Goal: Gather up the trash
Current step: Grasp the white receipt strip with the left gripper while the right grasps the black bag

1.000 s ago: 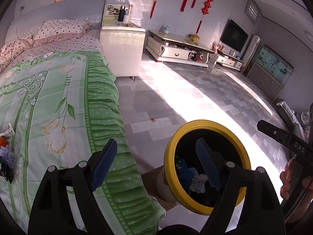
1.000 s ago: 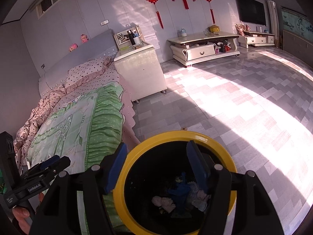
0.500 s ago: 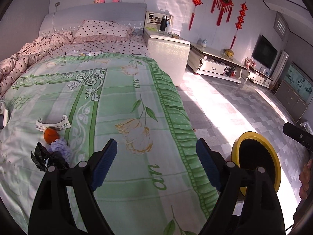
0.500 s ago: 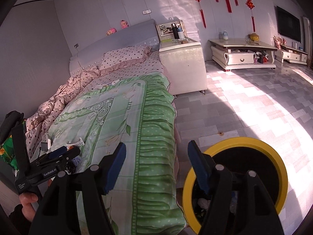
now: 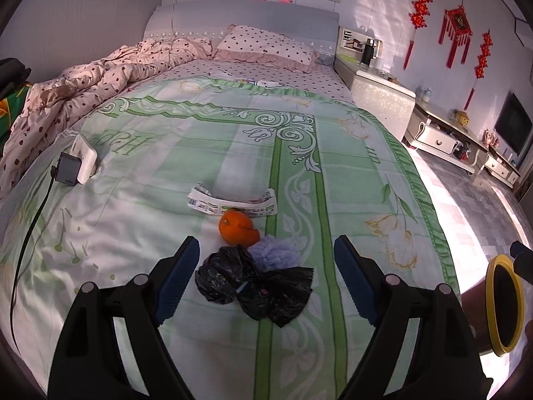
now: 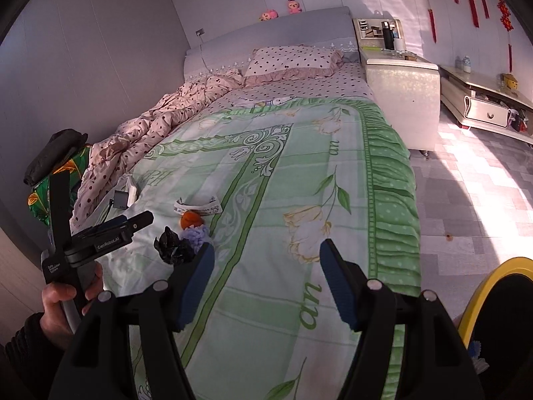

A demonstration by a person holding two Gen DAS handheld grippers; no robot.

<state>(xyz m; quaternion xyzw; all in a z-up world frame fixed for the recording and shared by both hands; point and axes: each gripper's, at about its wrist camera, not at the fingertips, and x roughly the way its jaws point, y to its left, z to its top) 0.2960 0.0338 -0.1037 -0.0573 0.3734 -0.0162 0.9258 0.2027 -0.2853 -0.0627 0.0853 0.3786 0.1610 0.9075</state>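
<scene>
On the green quilt (image 5: 349, 180), dead ahead of my left gripper (image 5: 263, 276): black bag (image 5: 256, 286), purple fluff (image 5: 274, 255) at one o'clock, orange peel (image 5: 237, 230) and paper strip (image 5: 230, 205) at twelve. Both grippers, right (image 6: 266, 280) included, stand released and empty. Step: reaching for trash; next, lower and close on the bag. Change: a second ago both faced the yellow-rimmed bin (image 5: 501, 303), now at four o'clock.

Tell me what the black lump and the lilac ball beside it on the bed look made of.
Black lump: thin plastic film, apparently a crumpled bag, glossy and creased with sharp folds. Lilac ball: soft and fuzzy with a matte, tufted surface, probably yarn or shredded tissue; the views cannot settle which.
</scene>
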